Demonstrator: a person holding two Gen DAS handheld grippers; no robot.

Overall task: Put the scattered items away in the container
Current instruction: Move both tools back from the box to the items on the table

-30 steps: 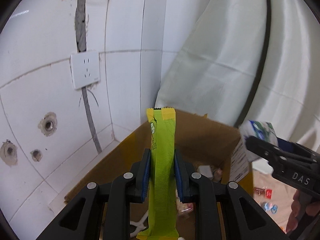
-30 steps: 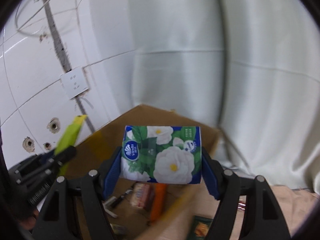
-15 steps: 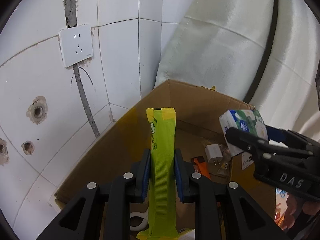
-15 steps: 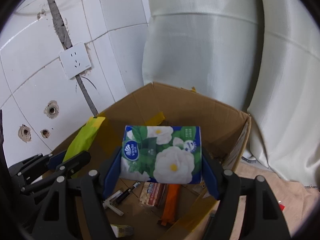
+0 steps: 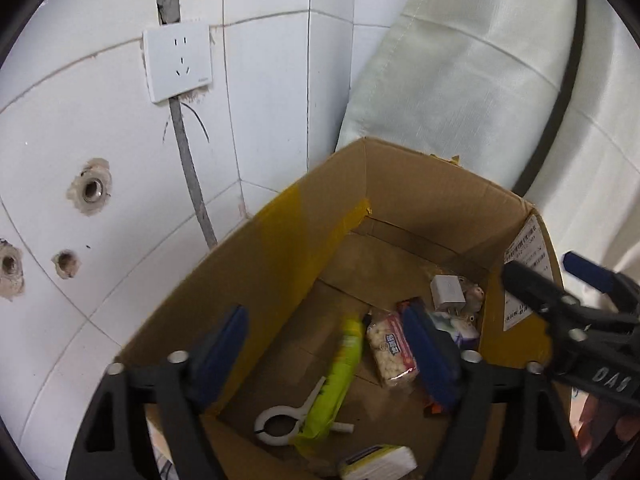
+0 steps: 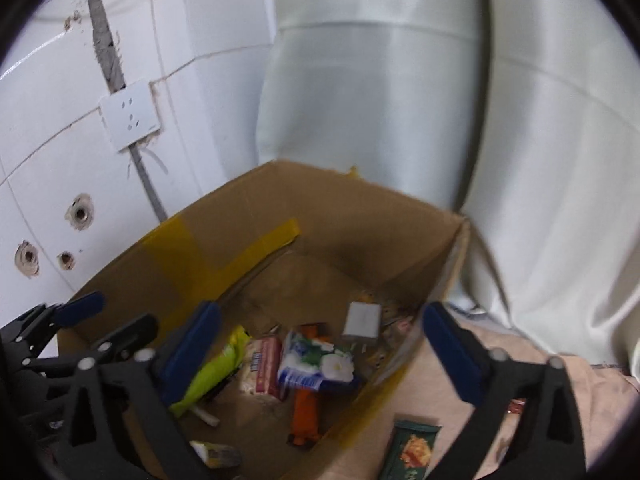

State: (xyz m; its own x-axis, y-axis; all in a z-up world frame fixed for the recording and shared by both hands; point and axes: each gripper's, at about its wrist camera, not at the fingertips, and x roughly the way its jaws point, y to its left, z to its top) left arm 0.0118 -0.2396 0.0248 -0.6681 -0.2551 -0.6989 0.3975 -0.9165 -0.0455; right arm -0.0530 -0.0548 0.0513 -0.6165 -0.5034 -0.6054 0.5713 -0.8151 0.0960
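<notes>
Both the left tongs (image 5: pixel 332 344) and right tongs (image 6: pixel 320 344) are hanging wide and empty over the cardboard box (image 6: pixel 372 216), where the green snack bar (image 6: pixel 212 372) and tissue pack (image 6: pixel 316 366) are lying, while a dark green packet (image 6: pixel 412 448) is awaiting collection just outside the box.

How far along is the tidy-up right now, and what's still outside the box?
Done: the green snack stick, tissue pack, cracker pack, white charger and orange item lie in the cardboard box. In hand: nothing; left claw and right claw are open. Left: a dark green packet beside the box.
</notes>
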